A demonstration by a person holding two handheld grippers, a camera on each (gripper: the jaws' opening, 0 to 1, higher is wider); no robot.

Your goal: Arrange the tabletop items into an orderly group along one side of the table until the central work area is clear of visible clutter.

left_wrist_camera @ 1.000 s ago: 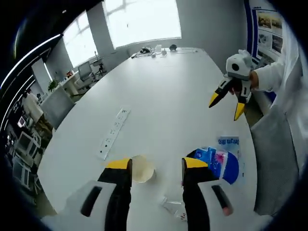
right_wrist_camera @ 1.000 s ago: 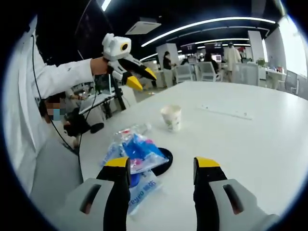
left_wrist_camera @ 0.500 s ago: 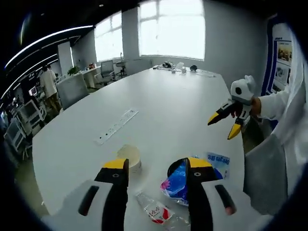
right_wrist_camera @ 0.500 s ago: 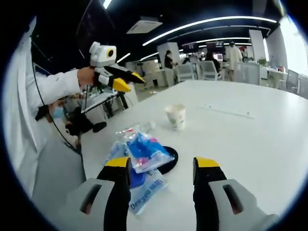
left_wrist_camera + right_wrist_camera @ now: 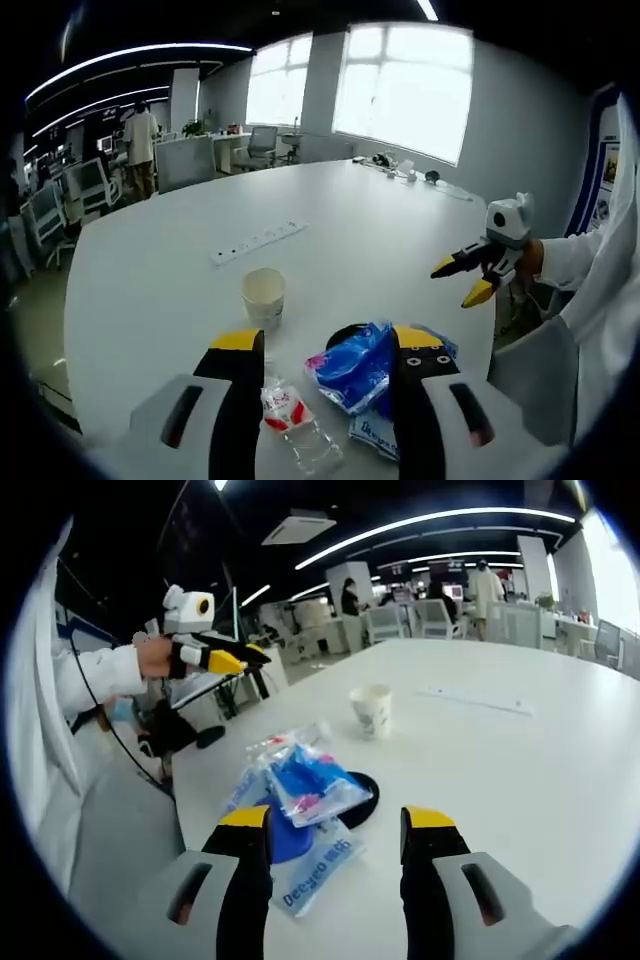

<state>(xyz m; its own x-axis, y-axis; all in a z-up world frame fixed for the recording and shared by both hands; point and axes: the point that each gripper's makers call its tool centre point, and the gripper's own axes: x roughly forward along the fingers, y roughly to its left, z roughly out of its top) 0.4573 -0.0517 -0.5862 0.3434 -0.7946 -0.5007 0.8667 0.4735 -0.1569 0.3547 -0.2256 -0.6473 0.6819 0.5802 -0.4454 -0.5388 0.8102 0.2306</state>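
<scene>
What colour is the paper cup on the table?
Off-white; the paper cup shows best in the right gripper view.

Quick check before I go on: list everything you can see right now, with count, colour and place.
paper cup: one, cream, upright on the table beyond the packets
power strip: one, white, flat on the table past the cup
plastic bottle: one, clear with red label, lying near the table edge
snack packets: a few, blue and clear, piled together
dark disc: one, black, under the packets
table: one, white
left gripper: black and yellow, open
right gripper: black and yellow, open
</scene>
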